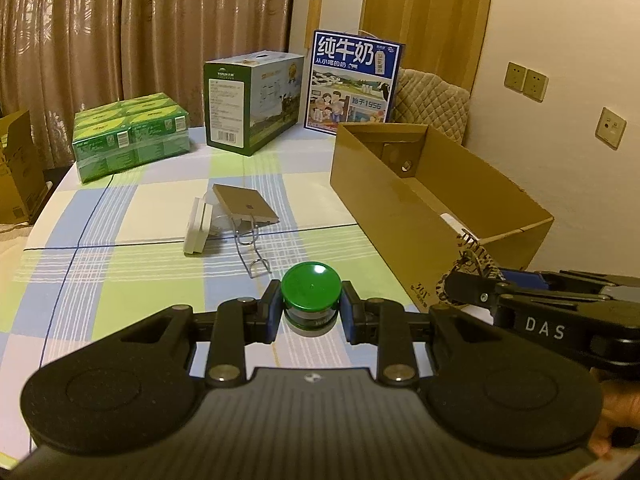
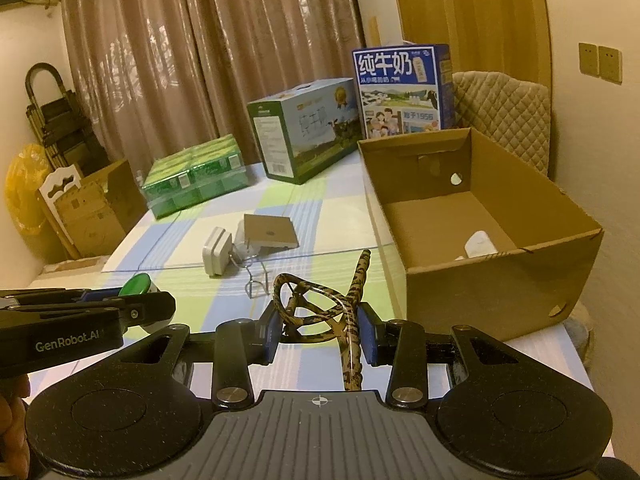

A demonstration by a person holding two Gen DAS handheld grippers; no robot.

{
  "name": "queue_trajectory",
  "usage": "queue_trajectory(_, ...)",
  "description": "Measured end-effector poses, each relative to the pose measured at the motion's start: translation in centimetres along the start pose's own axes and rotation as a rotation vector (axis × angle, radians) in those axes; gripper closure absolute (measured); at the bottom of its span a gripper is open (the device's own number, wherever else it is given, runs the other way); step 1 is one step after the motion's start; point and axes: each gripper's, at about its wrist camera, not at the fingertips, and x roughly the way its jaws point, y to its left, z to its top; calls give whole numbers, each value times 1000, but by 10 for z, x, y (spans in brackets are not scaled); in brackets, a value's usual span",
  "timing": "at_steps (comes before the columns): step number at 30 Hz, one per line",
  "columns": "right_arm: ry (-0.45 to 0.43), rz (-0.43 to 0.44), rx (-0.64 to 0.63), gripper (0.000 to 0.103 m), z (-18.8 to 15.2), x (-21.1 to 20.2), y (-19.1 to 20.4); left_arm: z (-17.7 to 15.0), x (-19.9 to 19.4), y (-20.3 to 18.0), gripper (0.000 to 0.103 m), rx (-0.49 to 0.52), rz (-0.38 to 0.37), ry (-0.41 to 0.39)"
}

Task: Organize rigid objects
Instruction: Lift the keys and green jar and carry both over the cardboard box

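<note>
Green-lidded jar [image 1: 311,286] upright in left gripper [image 1: 310,312], leopard-print glasses [image 2: 320,312] clamped in right gripper [image 2: 318,328], temple pointing away.

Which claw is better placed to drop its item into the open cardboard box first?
Probably the right claw. It holds the patterned hair clip with the cardboard box just ahead to its right. The left claw, gripping the green-lidded jar, sits farther from it.

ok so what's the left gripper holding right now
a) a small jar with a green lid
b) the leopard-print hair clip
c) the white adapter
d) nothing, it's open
a: in the left wrist view the left gripper has its blue pads closed on either side of the green-lidded jar, held above the checked tablecloth; the leopard-print clip sits in the right gripper instead.
</note>
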Motion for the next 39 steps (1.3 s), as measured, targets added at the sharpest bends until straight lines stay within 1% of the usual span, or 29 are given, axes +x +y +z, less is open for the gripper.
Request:
queue_trajectory(9,-9,-4,16,67,1,-3,-5,1,3,-6,78,4,-11,7)
queue_trajectory(13,-12,-1,40,67,4,-5,-11,3,6,-10,78,7,-27,11)
queue_trajectory(17,-39,-12,45,67,15,-12,-23,12,12,-22,78,27,-49,7)
queue_trajectory(20,-71,-34,30,67,30,-18,-37,22,19,-36,78,43,-79,0)
queue_trajectory(25,-105,-89,4,67,57,-20,-72,43,38,-68,78,88,-129,-9)
queue_trajectory(30,-112,-128,-15,67,82,-11,-110,62,61,-98,78,119,-171,-10)
queue_trajectory(34,-90,-107,3,67,99,4,-134,74,82,-117,78,130,-199,-1)
queue_trajectory(39,-51,-82,38,67,108,25,-160,86,108,-131,78,130,-223,20)
